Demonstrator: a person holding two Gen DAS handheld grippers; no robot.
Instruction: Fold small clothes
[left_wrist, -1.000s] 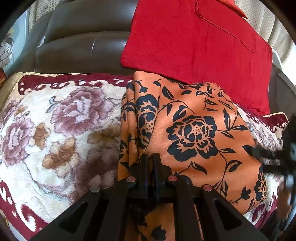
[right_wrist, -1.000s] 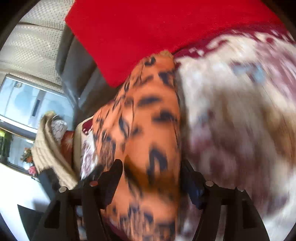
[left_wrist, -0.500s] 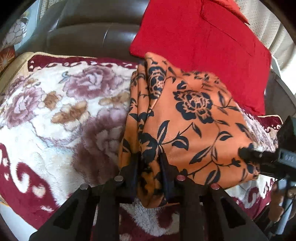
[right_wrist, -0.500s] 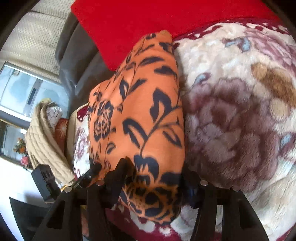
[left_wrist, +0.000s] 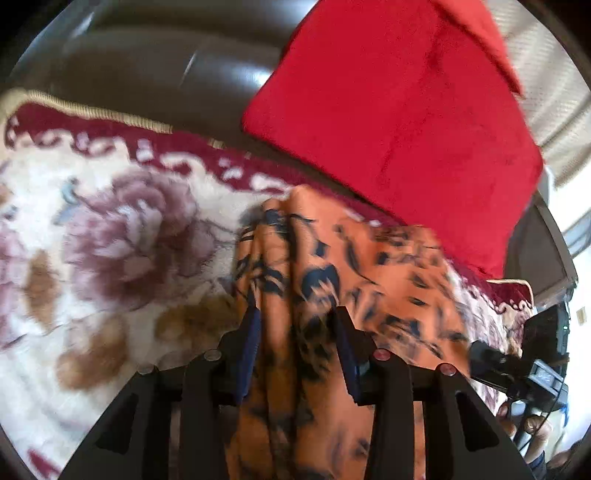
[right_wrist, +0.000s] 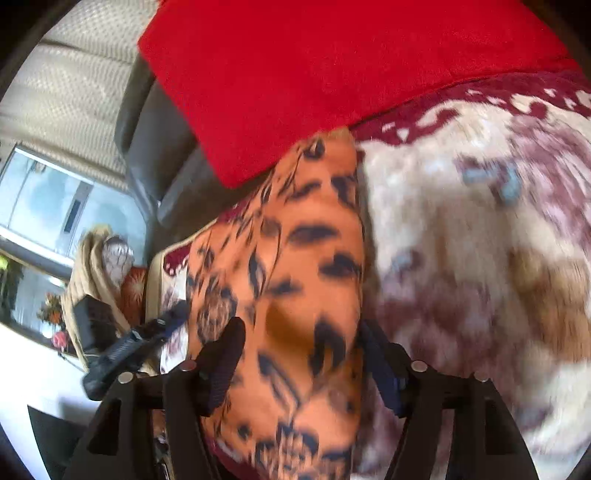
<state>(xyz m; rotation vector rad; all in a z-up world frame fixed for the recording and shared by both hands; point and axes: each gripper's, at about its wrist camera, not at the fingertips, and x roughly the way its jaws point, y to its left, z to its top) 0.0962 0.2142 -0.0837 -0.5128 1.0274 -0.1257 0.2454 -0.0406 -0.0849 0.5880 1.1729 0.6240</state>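
The orange cloth with black flowers (left_wrist: 369, 266) is lying folded on the fluffy flower blanket (left_wrist: 122, 251), just in front of the red cushion (left_wrist: 399, 110), which is leaning on the dark leather sofa (left_wrist: 155, 62).

The left gripper (left_wrist: 295, 328) is sitting at the near left part of the cloth. Its jaws are apart, and a thick bunch of cloth is sitting between them. The cloth is touching both fingers (left_wrist: 249, 332), so it looks like the jaws are gripping the bunch, but the picture is blurry.

The right gripper (right_wrist: 299, 343) is at the other near part of the cloth (right_wrist: 303, 258). Its jaws are also apart with the cloth filling the gap between them, so it seems to be gripping too. This picture is blurry as well.

The cloth is running long-ways from the grippers toward the cushion. Each gripper is pointing forward along the cloth, low over the blanket. Both are about equally near, one on each side.

I think the next move is lifting the near edge and bringing it over to the far edge, by the cushion. Both hands would need to be going the same way together, or the fold could come out crooked.
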